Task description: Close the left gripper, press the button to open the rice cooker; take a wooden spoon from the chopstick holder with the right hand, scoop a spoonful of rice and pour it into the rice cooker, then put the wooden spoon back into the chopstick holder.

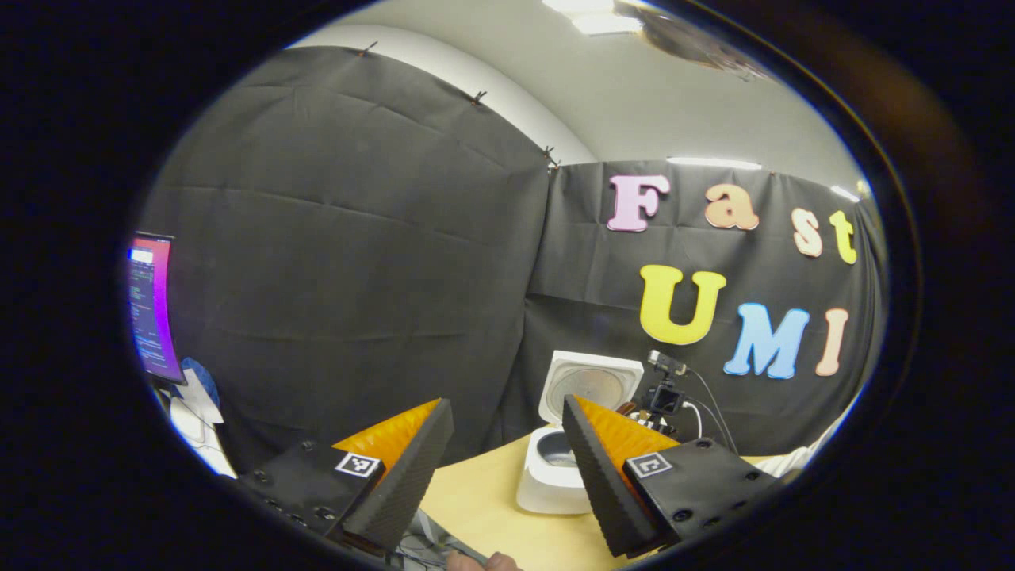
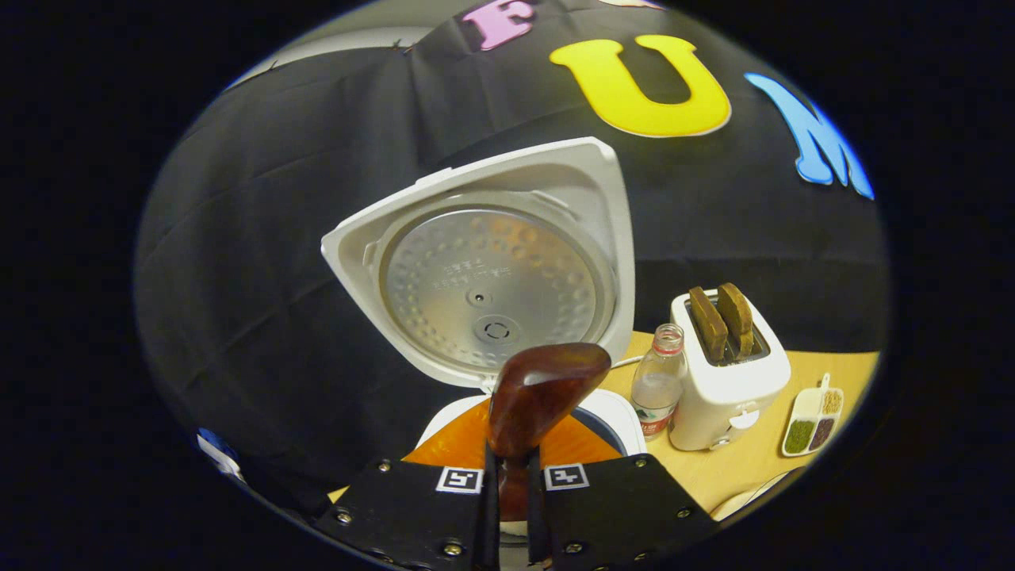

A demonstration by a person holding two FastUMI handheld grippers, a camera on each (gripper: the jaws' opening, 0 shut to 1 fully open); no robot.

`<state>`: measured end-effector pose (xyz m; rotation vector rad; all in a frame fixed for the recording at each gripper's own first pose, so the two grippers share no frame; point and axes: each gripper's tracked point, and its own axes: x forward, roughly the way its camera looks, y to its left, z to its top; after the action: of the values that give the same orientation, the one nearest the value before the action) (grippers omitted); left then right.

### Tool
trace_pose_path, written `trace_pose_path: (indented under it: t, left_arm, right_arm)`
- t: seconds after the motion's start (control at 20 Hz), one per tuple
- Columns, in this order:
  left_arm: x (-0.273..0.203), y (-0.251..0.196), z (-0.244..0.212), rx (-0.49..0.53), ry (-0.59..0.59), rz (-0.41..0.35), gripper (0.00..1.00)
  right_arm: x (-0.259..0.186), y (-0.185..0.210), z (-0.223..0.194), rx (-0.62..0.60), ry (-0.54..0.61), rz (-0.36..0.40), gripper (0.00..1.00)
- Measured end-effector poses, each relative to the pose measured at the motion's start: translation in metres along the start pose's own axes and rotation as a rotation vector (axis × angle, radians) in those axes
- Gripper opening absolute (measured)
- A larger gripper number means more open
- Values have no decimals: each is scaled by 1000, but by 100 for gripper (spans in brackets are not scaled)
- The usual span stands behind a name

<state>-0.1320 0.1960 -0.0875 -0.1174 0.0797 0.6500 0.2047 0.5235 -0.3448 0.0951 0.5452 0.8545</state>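
Note:
The white rice cooker (image 1: 547, 476) stands on the wooden table with its lid (image 1: 591, 385) raised. My left gripper (image 1: 506, 408) hangs open well short of it, nothing between its fingers. In the right gripper view the lid (image 2: 492, 270) stands upright, showing its metal inner plate. My right gripper (image 2: 511, 472) is shut on the handle of the dark wooden spoon (image 2: 543, 392). The spoon's bowl sits just above the cooker's rim (image 2: 618, 412). Whether rice lies in it is hidden. From the left gripper view the right gripper (image 1: 662, 396) shows beside the cooker's lid.
A white toaster (image 2: 729, 381) with two brown slices stands right of the cooker, a small plastic bottle (image 2: 658, 381) between them. A divided dish of grains (image 2: 813, 420) lies farther right. A monitor (image 1: 151, 305) glows at the far left. A hand (image 1: 484, 561) shows at the bottom edge.

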Motion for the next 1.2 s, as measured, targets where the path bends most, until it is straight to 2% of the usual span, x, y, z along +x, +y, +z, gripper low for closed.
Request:
trace_pose_path:
  t: [0.15,0.2,0.3,0.45,0.55,0.6,0.75,0.85,0.95,1.15,1.2]
  left_arm:
    - [4,1,-4,3,6,1,95]
    - [3,2,-5,1,8,1,93]
    - [5,0,-5,-2,12,-1,97]
    - [4,-2,-5,-3,18,-7,97]
    - [3,-1,-4,-1,18,-10,93]
    - [3,-1,-5,1,18,-13,97]
    - [1,-2,-4,9,11,-23,97]
    - [-3,-2,2,8,0,-30,93]
    - [-9,-2,7,7,-10,-43,93]
    - [-21,1,14,-5,-25,-99,100]
    - [-24,0,16,-7,-29,-118,94]
  right_arm:
    - [6,7,-9,-169,0,5,14]
    - [7,12,-5,-222,-35,3,14]
    - [4,16,-2,-340,-65,-3,13]
    - [-7,26,1,-516,-102,8,14]
    - [-9,35,-2,-636,-125,5,13]
    - [-13,38,-4,-679,-126,0,14]
    - [-22,35,-8,-759,-133,-33,14]
    - [-34,36,-5,-717,-137,-30,14]
    - [-50,32,2,-575,-124,-11,14]
    - [-92,7,32,-375,-142,-46,14]
    - [-106,-2,39,-310,-145,-53,14]
